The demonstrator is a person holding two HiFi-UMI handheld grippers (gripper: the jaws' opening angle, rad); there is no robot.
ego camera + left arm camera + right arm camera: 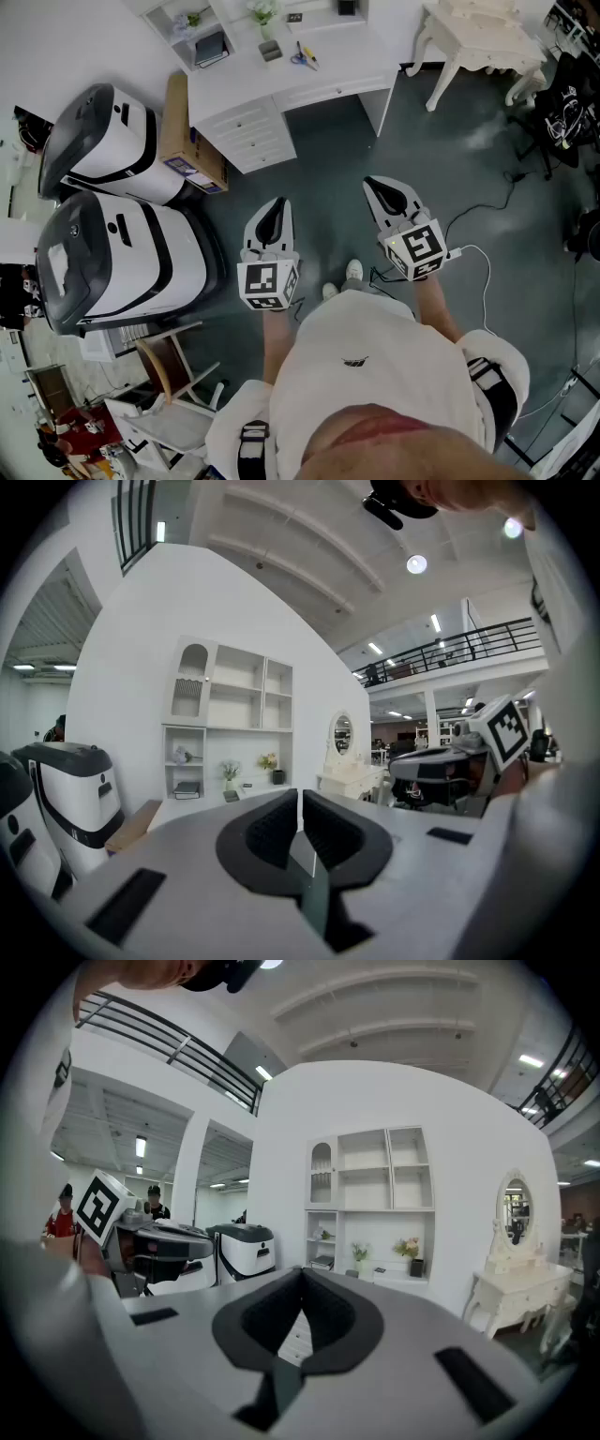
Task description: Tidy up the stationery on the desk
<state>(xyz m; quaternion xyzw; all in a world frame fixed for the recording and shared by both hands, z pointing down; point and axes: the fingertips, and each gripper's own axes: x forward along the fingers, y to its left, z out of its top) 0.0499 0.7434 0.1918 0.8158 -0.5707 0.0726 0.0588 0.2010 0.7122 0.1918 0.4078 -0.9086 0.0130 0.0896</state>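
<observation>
In the head view a person stands on the dark floor [450, 159] and holds both tools out in front, well away from the white desk [328, 80] at the top. The left gripper [278, 206] and the right gripper [377, 190] both point toward the desk. Scissors [302, 58] with blue handles lie near the middle of the desk top, and a dark book [211, 47] lies by the desk's left edge. Two big white and black machines [112, 258] stand on the left. In the left gripper view the left gripper [299, 799] has its jaws pressed together with nothing between them. Far off past them is the desk [202, 806] with a white shelf [230, 714] on it, and the right gripper [450, 763] shows at the right. In the right gripper view the right gripper [301, 1274] has its jaws pressed together too, and they pinch nothing. The shelf [375, 1194] and the desk [398, 1281] are far ahead, and a white dressing table [511, 1288] stands at the right.
</observation>
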